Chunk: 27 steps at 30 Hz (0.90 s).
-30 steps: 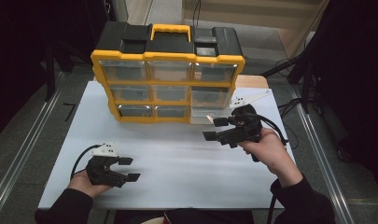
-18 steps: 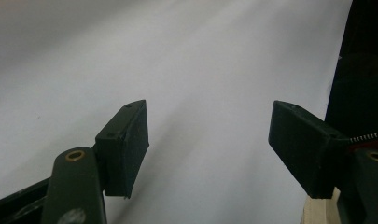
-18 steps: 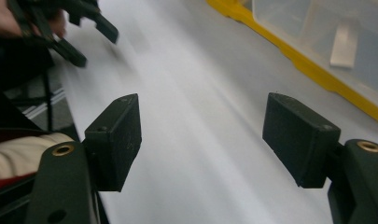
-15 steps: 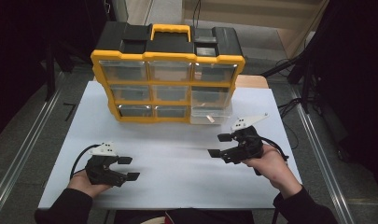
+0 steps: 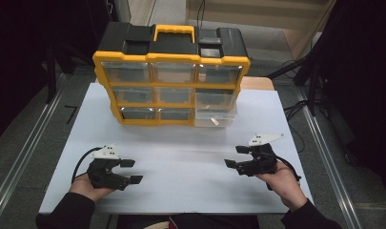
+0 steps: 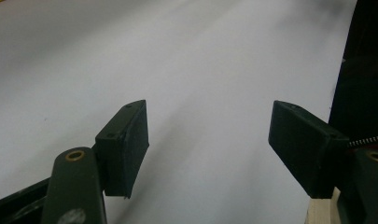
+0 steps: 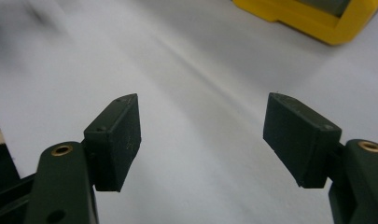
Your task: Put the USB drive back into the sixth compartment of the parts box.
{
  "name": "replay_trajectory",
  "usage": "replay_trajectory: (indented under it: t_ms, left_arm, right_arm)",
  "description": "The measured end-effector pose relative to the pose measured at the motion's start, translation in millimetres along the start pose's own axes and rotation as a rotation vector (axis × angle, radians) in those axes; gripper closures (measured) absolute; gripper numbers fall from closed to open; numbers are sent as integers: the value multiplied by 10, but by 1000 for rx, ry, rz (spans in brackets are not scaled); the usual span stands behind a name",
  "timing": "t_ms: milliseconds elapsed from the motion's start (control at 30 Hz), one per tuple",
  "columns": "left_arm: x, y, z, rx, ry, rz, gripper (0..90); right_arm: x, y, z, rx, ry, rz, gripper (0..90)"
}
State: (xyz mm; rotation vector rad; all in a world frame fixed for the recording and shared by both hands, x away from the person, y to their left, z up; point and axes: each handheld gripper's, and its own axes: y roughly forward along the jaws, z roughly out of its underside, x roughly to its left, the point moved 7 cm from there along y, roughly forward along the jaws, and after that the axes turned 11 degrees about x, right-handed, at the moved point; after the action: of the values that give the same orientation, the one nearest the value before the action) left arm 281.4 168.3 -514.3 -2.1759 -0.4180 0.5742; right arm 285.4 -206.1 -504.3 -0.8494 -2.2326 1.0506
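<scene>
A yellow and black organiser with clear drawers stands at the back of the white table. Its bottom-right drawer sticks out a little from the frame. My left gripper rests low at the front left, open, with nothing between its jaws. My right gripper sits at the front right, open and empty too, pointing left across the table. A yellow corner of the organiser shows at the top of the right gripper view.
Metal rails run along both sides of the table. Cables lie on the floor at the right. A black cable trails from the left gripper. A wooden block edge shows by the left gripper's right jaw.
My right gripper has drawn back from the organiser's bottom-right drawer toward the front right of the table. The left gripper has stayed still.
</scene>
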Motion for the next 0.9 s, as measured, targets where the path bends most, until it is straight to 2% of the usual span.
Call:
replay_trajectory:
  t_ms: [100, 233, 367, 500, 833, 900]
  left_arm:
    - [2, -4, -4, -7, -5, -4, 296]
    - [7, -18, -26, -38, -19, 2, 284]
    - [12, -34, -32, -49, -28, 3, 282]
    - [1, -27, -33, -44, -20, 7, 282]
    - [-3, -26, -31, -43, -18, 4, 282]
    - [-2, -29, -35, -48, -20, 3, 282]
  right_arm:
    - [-32, 30, 84, 4, -3, 17, 259]
    - [-50, 63, 198, 7, 38, 15, 259]
    - [-73, 74, 302, 20, 36, 23, 259]
    - [-100, 64, 319, 16, 70, 20, 259]
    - [-97, 74, 319, 26, 59, 22, 259]
    - [-124, 63, 317, 23, 74, 37, 259]
